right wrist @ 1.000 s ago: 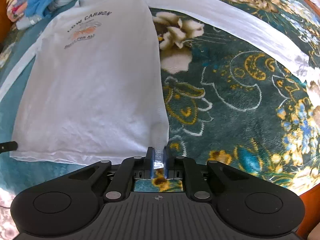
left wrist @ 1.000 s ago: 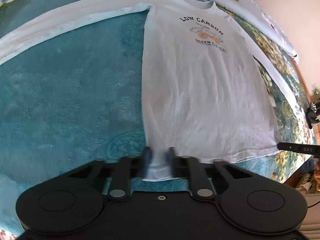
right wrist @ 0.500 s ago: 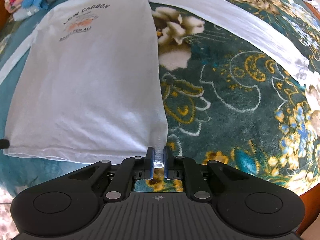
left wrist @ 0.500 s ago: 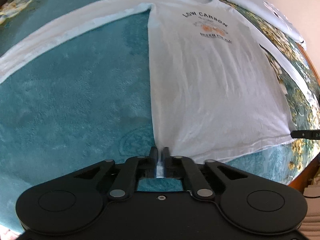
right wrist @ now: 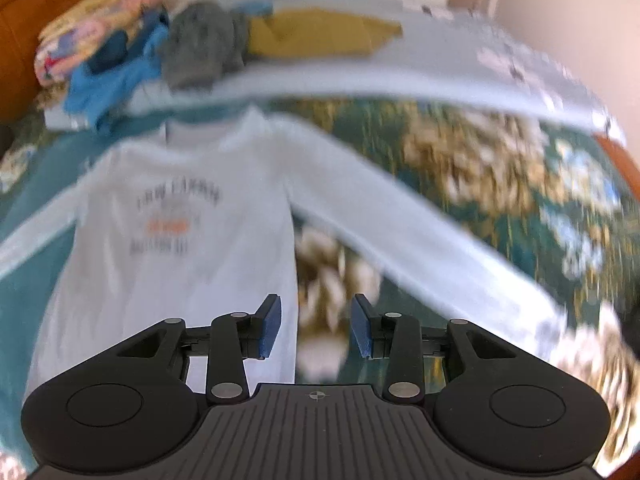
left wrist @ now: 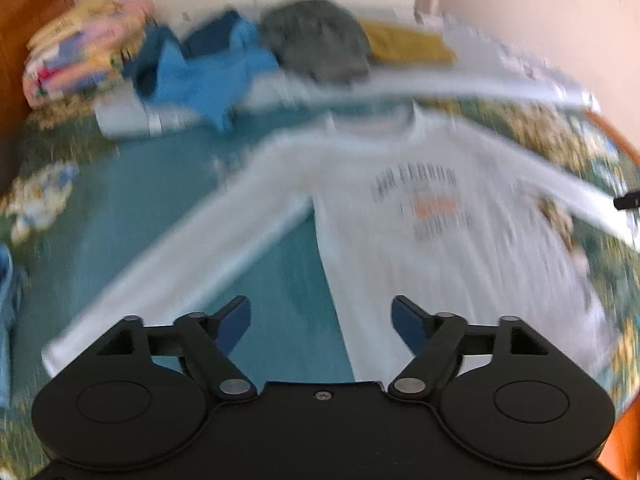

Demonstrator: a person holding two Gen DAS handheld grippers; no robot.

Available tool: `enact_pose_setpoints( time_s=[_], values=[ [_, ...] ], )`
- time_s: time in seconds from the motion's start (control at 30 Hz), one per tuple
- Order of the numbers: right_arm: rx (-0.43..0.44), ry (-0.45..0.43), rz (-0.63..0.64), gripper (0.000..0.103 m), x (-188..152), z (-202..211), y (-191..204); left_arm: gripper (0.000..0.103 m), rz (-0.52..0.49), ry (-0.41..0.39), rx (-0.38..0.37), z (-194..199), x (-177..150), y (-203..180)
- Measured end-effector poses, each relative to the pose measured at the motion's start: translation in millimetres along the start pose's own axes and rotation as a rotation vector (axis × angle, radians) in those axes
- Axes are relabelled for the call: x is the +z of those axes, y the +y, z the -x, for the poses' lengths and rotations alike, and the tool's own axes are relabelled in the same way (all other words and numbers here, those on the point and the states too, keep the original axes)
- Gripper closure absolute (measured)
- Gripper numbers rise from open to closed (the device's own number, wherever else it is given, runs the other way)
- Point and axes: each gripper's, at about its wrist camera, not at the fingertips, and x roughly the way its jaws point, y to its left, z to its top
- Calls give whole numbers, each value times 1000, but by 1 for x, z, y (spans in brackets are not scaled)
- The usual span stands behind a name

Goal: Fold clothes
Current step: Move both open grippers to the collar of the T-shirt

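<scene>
A white long-sleeved shirt (left wrist: 440,264) with dark lettering and an orange print lies flat on the teal bedspread, sleeves spread out to both sides; both views are motion-blurred. My left gripper (left wrist: 321,322) hangs above the shirt's lower left edge, its jaws opening wide with nothing between them. In the right wrist view the same shirt (right wrist: 176,264) lies left of centre. My right gripper (right wrist: 316,326) is above the shirt's lower right edge, jaws opening, no cloth gripped. The tip of the right gripper (left wrist: 628,202) shows at the left view's right edge.
At the head of the bed sit a blue garment (left wrist: 208,76), a grey one (left wrist: 320,40), a mustard one (right wrist: 320,32) and a colourful folded quilt (left wrist: 80,52). A pale sheet (right wrist: 440,68) lies across the back. A wooden headboard (left wrist: 24,20) stands at far left.
Both grippers let go of the shirt's bottom corners, opened, and rose while tilting up, so the far end of the bed and the clothes pile came into view.
</scene>
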Motion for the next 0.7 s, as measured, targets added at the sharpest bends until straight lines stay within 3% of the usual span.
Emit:
enact_pose_setpoints(
  time_s=[0.03,0.17,0.33,0.43,0.6,0.7],
  values=[
    [6,-22,5,64,12,-4,0,12,14,-24,9,-2,11,1],
    [26,-73,47,59,57,-26,1,5,96,-121,61,-15,56,5],
    [65,-72,183,51,101,-65,12,5,185,-195,80,-43,100,8],
    [78,-71,272,51,122,-88,21,5,153,-197,83,-67,119,7],
    [103,-79,349,51,150,-126,23,5,54,-129,100,-116,136,0],
    [134,-71,392,51,163,-148,26,5,21,-103,67,-144,142,-7]
  ],
)
